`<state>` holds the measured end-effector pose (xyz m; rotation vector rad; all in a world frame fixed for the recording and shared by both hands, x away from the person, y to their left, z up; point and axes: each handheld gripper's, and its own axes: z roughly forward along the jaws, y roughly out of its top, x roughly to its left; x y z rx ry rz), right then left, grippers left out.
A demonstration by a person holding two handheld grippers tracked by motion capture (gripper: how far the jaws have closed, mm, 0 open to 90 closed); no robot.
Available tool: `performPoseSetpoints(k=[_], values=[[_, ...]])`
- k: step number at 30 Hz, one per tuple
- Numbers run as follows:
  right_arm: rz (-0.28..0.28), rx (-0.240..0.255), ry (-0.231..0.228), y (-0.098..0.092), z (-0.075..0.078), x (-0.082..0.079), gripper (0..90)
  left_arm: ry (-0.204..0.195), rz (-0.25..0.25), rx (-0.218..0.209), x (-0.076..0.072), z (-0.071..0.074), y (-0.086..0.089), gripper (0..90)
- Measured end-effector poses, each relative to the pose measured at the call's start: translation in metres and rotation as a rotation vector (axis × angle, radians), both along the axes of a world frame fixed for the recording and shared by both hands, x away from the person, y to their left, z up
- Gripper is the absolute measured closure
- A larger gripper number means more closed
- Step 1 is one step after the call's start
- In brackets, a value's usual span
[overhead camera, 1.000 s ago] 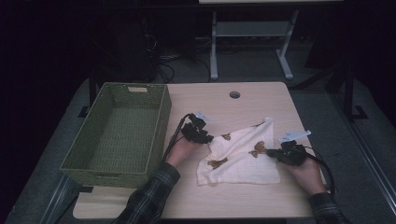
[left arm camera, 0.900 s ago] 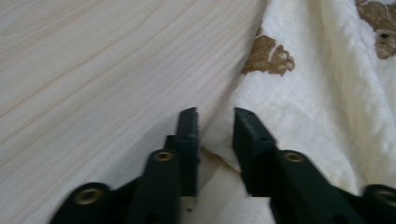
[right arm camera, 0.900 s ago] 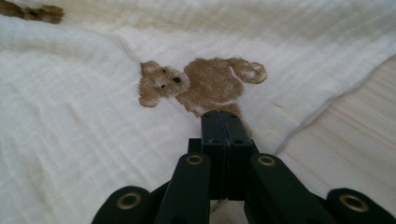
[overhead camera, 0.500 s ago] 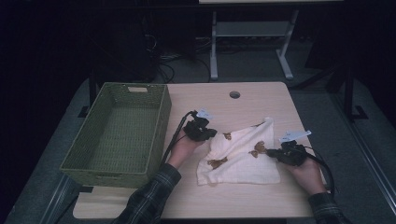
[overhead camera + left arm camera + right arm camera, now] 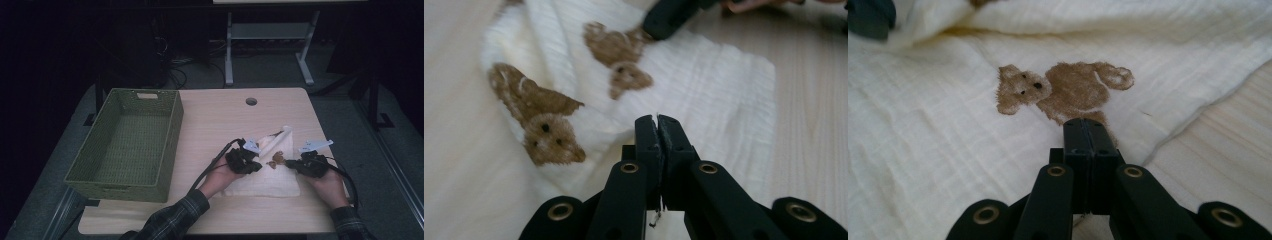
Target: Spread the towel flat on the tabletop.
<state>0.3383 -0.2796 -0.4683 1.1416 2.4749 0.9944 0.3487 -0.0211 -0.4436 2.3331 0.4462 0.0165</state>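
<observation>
You have a white cloth with little brown bears on it. It lies on the table, at the near right part, right in front of you. The green basket stands well apart on the left and has nothing in it. I think the cloth goes in there once it is folded small.

Your left gripper is at the left side of the cloth, low and close over it. Its jaws are pressed tight together. In the left gripper view I cannot tell if a bit of cloth is nipped between them.

Your right gripper sits at the right side. Its jaws are squeezed together too, and the tips rest on the cloth just by one bear. I think you keep it there so the cloth does not slide while the other hand works.

The far corner of the cloth is bunched up and sticks out behind the two grippers. So the fold looks only partly done, and that corner needs to be laid flat.
</observation>
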Motion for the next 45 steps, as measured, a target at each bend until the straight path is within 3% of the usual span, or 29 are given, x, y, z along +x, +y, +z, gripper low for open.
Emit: performPoseSetpoints(k=[5,10,16,19,23,25,26,31,40,45], values=[[0.003,0.0,-0.003,0.0,0.0,0.0,89.1,0.018,-0.043,0.013,-0.01,-0.006,-0.01,87.9],[0.0,0.0,0.001,0.0,0.0,0.0,89.1,0.029,-0.045,0.012,-0.014,-0.008,-0.014,84.6],[0.005,0.002,-0.005,0.0,0.0,0.0,89.1,-0.019,-0.015,-0.021,-0.009,0.007,-0.006,70.2],[0.005,0.004,-0.003,-0.001,0.0,0.0,89.1,-0.053,0.032,-0.03,0.0,0.016,0.006,66.0],[0.004,0.004,-0.004,-0.001,0.0,0.0,89.1,-0.057,0.102,-0.042,0.016,0.016,0.022,63.6],[0.005,0.004,-0.004,-0.001,0.0,0.0,89.1,-0.056,0.112,-0.033,0.021,0.016,0.028,63.1],[0.006,0.002,-0.004,-0.001,0.0,0.001,89.1,-0.043,0.146,-0.035,0.029,0.012,0.036,62.9],[0.005,0.004,-0.004,-0.001,0.0,0.0,89.0,0.011,0.179,-0.035,0.038,0.003,0.047,61.5],[0.003,0.002,-0.001,0.0,0.0,0.0,89.0,0.01,0.094,-0.019,0.013,0.007,0.046,60.4],[0.004,0.001,0.0,-0.001,0.0,0.0,89.1,0.017,0.075,-0.004,0.006,0.003,0.043,63.6]])
